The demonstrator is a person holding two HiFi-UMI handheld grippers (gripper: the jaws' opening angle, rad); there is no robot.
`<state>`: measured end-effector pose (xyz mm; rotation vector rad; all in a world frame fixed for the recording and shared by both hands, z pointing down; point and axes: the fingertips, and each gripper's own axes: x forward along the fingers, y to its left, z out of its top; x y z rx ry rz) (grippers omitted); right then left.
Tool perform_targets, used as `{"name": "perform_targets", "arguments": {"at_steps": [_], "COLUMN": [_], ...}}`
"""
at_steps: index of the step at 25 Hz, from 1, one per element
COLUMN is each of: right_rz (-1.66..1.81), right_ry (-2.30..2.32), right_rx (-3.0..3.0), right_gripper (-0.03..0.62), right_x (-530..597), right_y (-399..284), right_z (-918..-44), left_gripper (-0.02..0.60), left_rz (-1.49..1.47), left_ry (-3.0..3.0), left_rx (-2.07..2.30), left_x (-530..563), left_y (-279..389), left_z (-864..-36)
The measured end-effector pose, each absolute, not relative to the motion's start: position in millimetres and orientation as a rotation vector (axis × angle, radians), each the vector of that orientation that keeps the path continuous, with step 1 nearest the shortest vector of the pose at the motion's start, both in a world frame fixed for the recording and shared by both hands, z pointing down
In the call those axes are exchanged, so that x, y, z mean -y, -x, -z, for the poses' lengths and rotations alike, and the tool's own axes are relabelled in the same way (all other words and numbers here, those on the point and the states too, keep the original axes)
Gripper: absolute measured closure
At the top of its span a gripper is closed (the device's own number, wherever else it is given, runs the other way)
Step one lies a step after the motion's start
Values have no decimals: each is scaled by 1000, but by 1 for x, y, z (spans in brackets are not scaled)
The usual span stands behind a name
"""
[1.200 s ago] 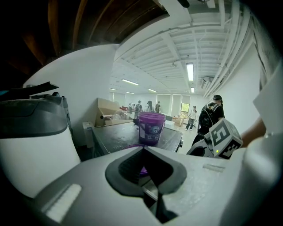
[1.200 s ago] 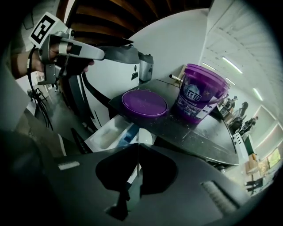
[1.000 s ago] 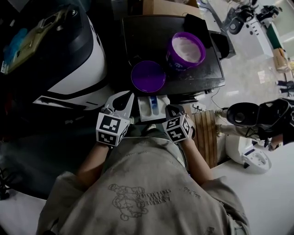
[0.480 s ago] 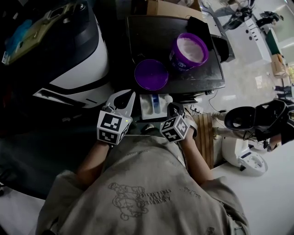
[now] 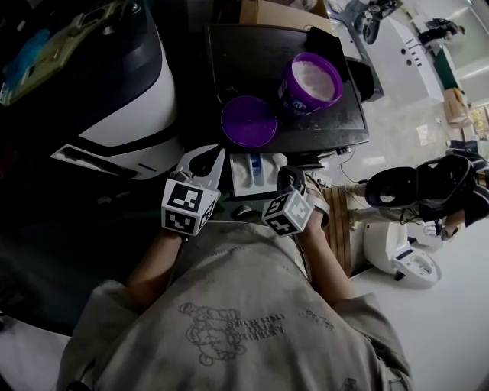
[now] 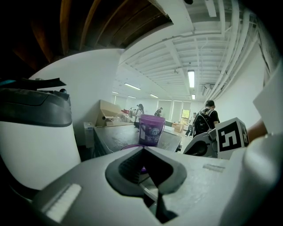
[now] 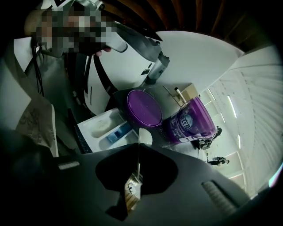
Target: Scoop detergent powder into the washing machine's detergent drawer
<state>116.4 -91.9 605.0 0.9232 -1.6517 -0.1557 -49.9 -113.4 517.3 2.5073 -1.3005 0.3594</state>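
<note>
The white detergent drawer stands pulled out of the washing machine, just below the black table. On that table are a purple tub of white powder and its purple lid, lying flat. My right gripper is at the drawer's right edge, shut on a thin white scoop that points over the drawer. The lid and tub lie beyond. My left gripper sits left of the drawer, shut and holding nothing. It faces the tub.
A cardboard box stands behind the table. Right of me, on the pale floor, are a wooden slatted piece, a black rounded device and a white machine. The washer's white body fills the left.
My right gripper has turned slightly and shifted a little left beside the drawer. The left gripper has hardly moved. The head view has drifted a bit.
</note>
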Motion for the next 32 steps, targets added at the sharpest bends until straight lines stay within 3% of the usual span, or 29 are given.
{"name": "perform_targets", "arguments": {"at_steps": [32], "right_rz": [138], "right_ry": [-985], "right_rx": [1601], "right_gripper": [559], "right_x": [90], "right_y": [-119], "right_z": [-583], "left_gripper": [580], "left_rz": [-416], "left_ry": [-2510], "left_rx": [1254], "left_x": [118], "left_y": [54], "left_z": [-514]}}
